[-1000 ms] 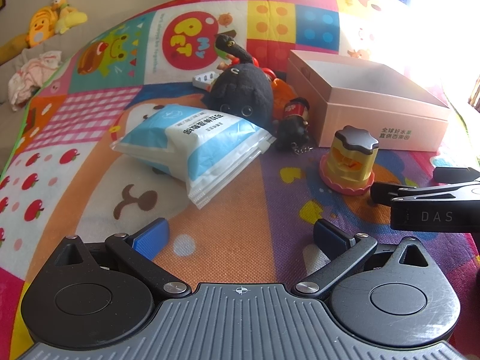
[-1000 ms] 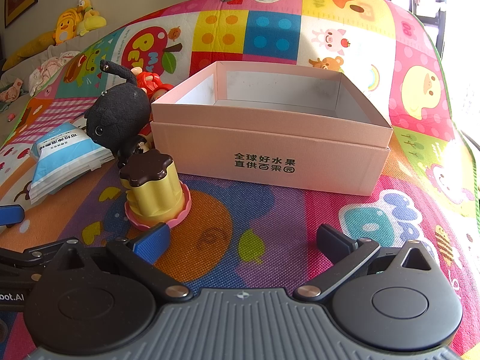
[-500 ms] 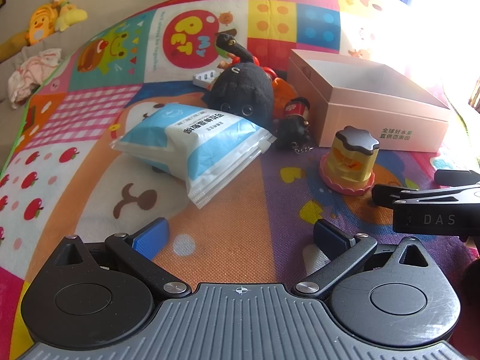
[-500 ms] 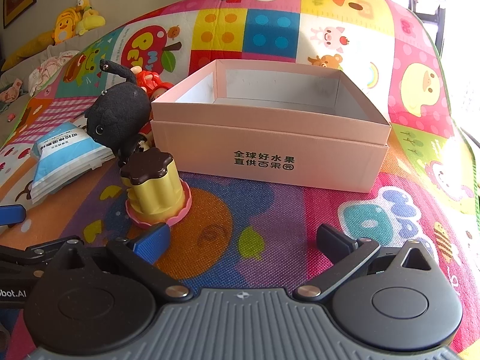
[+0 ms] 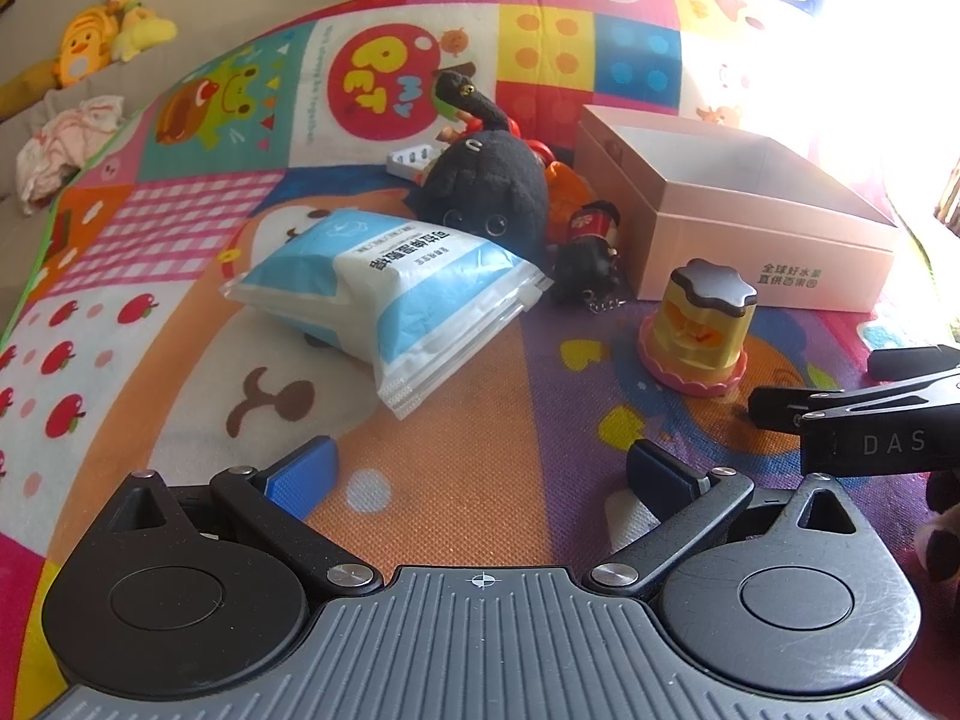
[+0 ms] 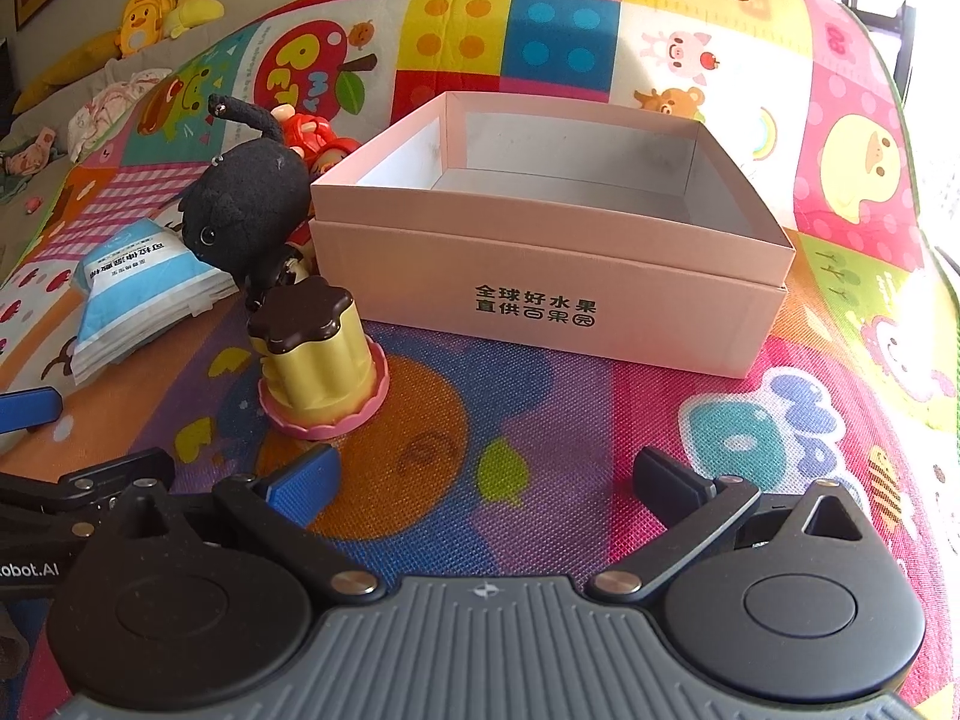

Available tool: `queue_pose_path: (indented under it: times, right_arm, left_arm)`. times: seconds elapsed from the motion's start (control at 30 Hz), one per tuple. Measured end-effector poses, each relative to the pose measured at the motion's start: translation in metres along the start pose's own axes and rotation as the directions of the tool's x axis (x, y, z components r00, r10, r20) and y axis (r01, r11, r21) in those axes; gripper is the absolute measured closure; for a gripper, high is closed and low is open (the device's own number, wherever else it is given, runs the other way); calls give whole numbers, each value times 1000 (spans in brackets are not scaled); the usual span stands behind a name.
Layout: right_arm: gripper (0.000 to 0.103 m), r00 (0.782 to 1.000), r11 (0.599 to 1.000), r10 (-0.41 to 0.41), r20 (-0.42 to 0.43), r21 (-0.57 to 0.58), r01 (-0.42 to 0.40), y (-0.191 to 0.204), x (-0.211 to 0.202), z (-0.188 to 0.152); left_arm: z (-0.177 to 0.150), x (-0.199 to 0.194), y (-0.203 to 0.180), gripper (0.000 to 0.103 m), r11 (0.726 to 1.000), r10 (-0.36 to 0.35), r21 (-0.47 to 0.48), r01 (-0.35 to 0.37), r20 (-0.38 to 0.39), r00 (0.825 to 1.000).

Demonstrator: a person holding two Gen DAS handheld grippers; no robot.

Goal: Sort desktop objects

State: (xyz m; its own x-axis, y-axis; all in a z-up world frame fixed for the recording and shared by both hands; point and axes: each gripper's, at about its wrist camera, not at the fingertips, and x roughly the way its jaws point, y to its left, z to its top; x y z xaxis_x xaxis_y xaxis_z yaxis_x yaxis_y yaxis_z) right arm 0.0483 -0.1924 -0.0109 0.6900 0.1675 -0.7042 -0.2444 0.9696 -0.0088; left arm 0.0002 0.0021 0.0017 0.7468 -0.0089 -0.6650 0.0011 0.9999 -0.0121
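Claws first: left claw (image 5: 480,471) spread wide, nothing btwn the fingers, hovering low over the play mat (image 5: 180,276). Right claw (image 6: 489,477) same story, wide apart and empty, pointed at the pink box (image 6: 540,276).

Change vs a sec ago? Barely any. Both claws sit almost where they were, right one maybe nudged a touch closer to the pudding toy (image 6: 318,360); nothing on the mat has shifted. Means sorting hasn't started yet imo, this is the line-up before a first pick.

Outward from the right claw: pudding toy stands upright just ahead and left of its blue finger, close to the box front but not touching. Box is open and, as far as visible, empty. Black plush cat (image 6: 246,210) leans by the box's left corner, red figure (image 6: 312,135) behind it.

Outward from the left claw: blue-white tissue pack (image 5: 384,294) lies flat straight ahead, plush cat right behind it, small dark keychain figure (image 5: 585,267) btwn cat and box. All loose items outside the box.
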Motion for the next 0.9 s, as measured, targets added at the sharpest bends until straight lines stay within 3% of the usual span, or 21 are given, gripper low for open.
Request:
queue_pose_path:
  times: [0.23, 0.37, 0.43, 0.5, 0.57, 0.6, 0.7, 0.77, 0.9]
  right_arm:
    - [0, 1000, 1000, 16, -9, -20, -16, -1, 0, 2]
    - [0, 990, 988, 130, -59, -81, -134, -4, -11, 16]
    - [11, 983, 976, 177, -41, -122, -181, -1, -28, 34]
    - [40, 978, 962, 204, -33, -179, -207, 9, -40, 58]
    - [57, 977, 951, 211, -16, -229, -209, 21, -45, 93]
    - [59, 979, 946, 206, -3, -255, -200, 28, -43, 113]
    - [59, 987, 934, 155, 42, -333, -132, 52, -11, 181]
    - [59, 993, 926, 120, 2, -360, -111, 65, 32, 221]
    - [59, 995, 915, 14, -99, -400, -53, 80, 119, 260]
  left_arm:
    - [6, -1, 8, 0, 1000, -21, -11, 21, 12, 1000]
    - [15, -6, 16, 0, 997, 54, 51, -59, 105, 993]
    - [23, -5, 23, 0, 995, 63, 67, -72, 133, 989]
    - [32, 0, 32, 0, 996, 63, 48, -71, 148, 987]
    - [38, 5, 43, 0, 998, 54, 6, -56, 165, 985]
    - [40, 7, 48, 0, 999, 45, -20, -42, 170, 985]
    - [41, 13, 62, 0, 995, 4, -99, 12, 157, 988]
    - [39, 16, 67, 0, 992, -3, -124, 21, 146, 989]
    - [35, 22, 75, 0, 985, -35, -164, 55, 122, 992]
